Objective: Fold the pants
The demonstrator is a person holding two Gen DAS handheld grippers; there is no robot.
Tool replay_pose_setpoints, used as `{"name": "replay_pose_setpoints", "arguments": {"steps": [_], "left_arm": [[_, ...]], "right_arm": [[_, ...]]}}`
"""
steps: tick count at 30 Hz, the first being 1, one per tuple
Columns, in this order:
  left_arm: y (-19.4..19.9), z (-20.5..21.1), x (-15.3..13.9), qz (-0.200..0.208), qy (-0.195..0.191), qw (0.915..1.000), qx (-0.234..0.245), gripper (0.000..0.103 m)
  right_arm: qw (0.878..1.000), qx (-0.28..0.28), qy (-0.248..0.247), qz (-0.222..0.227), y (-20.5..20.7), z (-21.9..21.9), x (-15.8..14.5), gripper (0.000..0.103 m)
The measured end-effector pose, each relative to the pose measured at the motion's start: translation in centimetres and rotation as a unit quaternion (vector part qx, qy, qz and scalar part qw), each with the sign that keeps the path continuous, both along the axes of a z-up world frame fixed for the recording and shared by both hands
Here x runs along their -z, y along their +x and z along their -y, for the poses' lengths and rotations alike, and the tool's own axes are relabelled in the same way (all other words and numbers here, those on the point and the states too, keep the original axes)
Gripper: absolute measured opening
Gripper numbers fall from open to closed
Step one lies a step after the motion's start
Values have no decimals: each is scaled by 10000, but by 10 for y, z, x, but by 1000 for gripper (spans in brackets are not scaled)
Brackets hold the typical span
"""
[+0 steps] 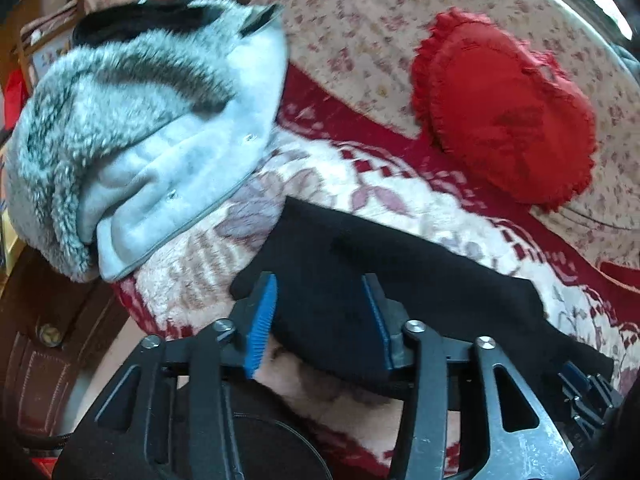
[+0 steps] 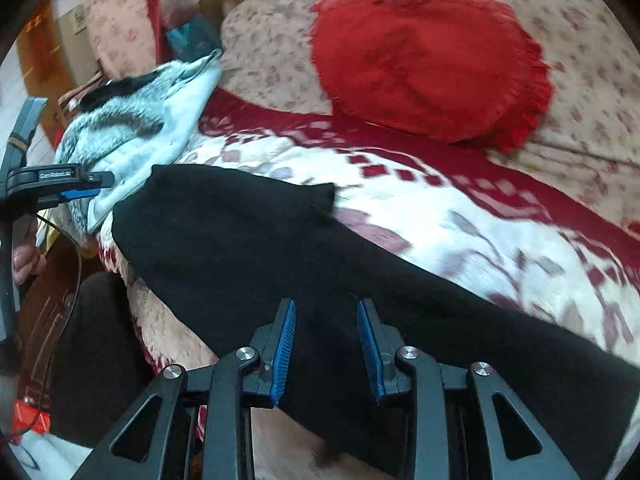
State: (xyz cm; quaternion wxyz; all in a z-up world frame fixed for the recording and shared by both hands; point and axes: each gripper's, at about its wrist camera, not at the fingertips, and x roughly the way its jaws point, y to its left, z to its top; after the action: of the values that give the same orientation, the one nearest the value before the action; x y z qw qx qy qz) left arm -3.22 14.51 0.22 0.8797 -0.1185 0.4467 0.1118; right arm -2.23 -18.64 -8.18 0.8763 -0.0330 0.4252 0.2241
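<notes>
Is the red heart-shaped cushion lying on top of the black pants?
No, the red heart-shaped cushion rests apart from the black pants.

The pants (image 2: 248,240) were plain black, the blanket (image 2: 460,232) cream with dark-red checks, the heart-shaped cushion (image 2: 424,60) red, the coat (image 1: 168,184) pale blue with grey fur.

Black linkage arms with silver round-headed screws and triangular cut-outs, lower half of both views. Blue ribbed pads (image 1: 262,322) on black fingers. Bare fingers (image 2: 26,260) and thin black cable at left edge of right view.
</notes>
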Motion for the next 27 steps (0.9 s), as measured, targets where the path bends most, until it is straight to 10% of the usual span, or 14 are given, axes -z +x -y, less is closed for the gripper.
{"name": "replay_pose_setpoints", "arguments": {"steps": [12,27], "left_arm": [[16,121,2,-4,67,9911,1333,52],[33,267,27,-240,325,9538,2978,52]], "right_arm": [[9930,1153,-12,-240,-44,112,12,30],[9749,2213,85,-249,-79,189,-5,32]]}}
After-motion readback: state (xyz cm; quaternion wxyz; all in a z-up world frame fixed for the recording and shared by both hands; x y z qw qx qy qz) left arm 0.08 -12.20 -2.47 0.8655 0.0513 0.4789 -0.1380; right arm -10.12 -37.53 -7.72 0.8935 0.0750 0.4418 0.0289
